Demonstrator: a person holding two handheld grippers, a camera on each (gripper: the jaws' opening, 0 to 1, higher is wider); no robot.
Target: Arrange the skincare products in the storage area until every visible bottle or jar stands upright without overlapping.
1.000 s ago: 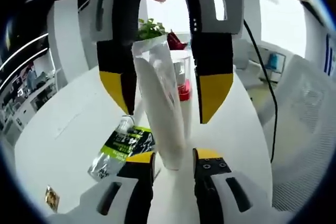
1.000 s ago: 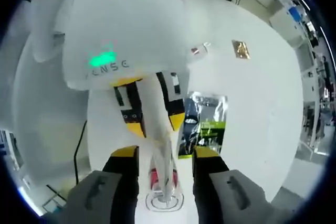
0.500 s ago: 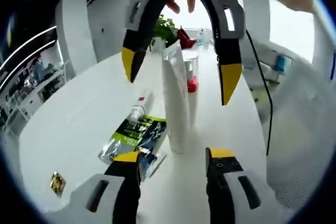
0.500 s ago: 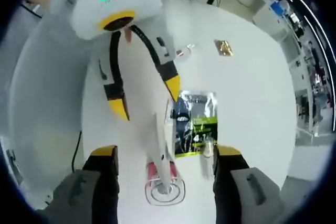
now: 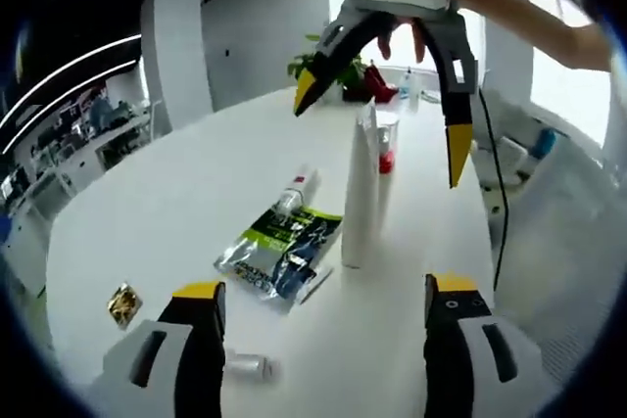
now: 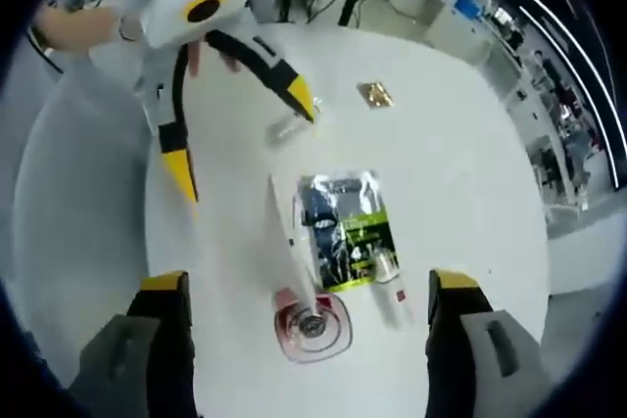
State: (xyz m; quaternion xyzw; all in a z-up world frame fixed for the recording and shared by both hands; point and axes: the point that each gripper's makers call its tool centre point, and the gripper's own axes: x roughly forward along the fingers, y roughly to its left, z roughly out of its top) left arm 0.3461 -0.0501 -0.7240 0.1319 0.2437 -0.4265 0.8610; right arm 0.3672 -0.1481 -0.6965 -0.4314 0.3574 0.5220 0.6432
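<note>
Both grippers, left gripper (image 5: pixel 323 296) and right gripper (image 6: pixel 306 286), are hanging spread, empty, near the upright white tube (image 5: pixel 359 193); avoid nudging it.

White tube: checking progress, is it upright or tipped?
Upright: the white tube stands on end on the table, free of both grippers.

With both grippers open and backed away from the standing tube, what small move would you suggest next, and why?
Probably send the left gripper down to the small bottle lying on its side beside the green and black sachet. The white tube and the clear bottle with the red band already stand upright, so the lying bottle looks like the nearest item needing to be stood up.
</note>
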